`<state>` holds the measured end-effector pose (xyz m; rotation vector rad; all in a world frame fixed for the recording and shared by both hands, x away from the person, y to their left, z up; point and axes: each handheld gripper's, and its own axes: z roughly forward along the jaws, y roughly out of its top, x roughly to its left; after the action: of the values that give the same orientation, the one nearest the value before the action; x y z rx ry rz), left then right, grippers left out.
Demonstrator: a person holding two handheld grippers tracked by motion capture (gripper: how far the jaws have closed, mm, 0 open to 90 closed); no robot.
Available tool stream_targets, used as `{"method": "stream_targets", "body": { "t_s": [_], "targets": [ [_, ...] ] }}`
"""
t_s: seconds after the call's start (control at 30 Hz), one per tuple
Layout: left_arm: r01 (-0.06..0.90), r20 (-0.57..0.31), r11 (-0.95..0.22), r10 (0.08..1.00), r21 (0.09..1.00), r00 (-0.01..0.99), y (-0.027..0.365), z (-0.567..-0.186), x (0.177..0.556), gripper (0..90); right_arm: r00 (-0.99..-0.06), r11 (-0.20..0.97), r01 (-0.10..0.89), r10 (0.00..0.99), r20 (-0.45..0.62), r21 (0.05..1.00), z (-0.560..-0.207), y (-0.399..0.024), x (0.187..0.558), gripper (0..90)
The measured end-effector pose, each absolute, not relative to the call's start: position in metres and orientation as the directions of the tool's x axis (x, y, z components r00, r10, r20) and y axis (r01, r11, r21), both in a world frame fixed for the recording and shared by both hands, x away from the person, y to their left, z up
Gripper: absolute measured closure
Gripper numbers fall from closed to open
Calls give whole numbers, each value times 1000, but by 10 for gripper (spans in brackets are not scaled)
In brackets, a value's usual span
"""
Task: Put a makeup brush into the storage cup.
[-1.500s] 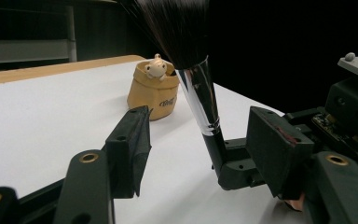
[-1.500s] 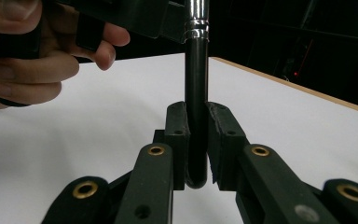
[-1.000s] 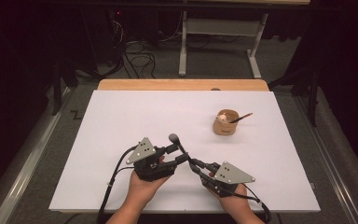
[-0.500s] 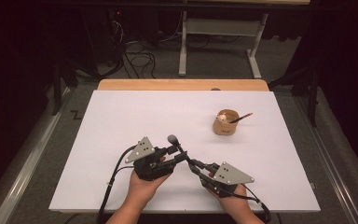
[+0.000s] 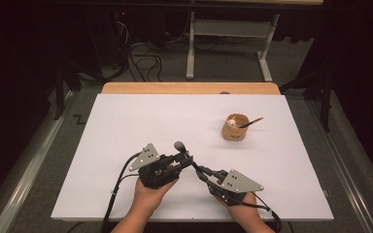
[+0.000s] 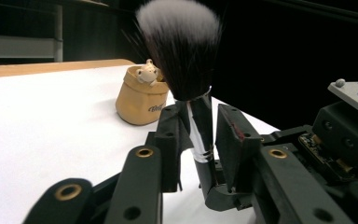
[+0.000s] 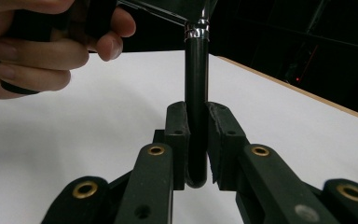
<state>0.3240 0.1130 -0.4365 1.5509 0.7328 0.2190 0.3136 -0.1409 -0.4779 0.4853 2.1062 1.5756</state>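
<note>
A black make-up brush [image 5: 180, 146] with a dark, white-tipped head [image 6: 182, 46] stands tilted above the white table top near its front edge. My right gripper [image 5: 205, 173] is shut on the lower end of the brush's handle [image 7: 196, 88], with both pads of the right gripper [image 7: 196, 116] pressed on it. My left gripper [image 5: 185, 159] has its jaws around the silver ferrule just below the head. The jaws of the left gripper [image 6: 200, 126] have just been closing on it: one pad touches, and a thin gap shows at the other.
A tan pouch-like holder [image 5: 235, 129] with a small figure and a thin stick in it stands at the right middle of the white sheet [image 5: 126, 126]; it shows behind the brush [image 6: 140, 100]. A wooden strip [image 5: 189, 88] runs along the far edge.
The left gripper's jaws have narrowed around the brush below its head. Both hands and the brush have kept their place.
</note>
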Motion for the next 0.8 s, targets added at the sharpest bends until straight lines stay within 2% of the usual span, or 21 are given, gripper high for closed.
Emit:
{"method": "stream_targets", "body": {
  "t_s": [0.6, 0.8],
  "targets": [
    [294, -265, 34, 545, 955, 796, 110, -438, 322, 764, -826, 306, 20, 542, -157, 952, -480, -138, 313, 796],
    [278, -225, -8, 564, 961, 795, 107, -437, 320, 765, -832, 298, 57, 541, -120, 953, -478, -138, 316, 671]
  ]
}}
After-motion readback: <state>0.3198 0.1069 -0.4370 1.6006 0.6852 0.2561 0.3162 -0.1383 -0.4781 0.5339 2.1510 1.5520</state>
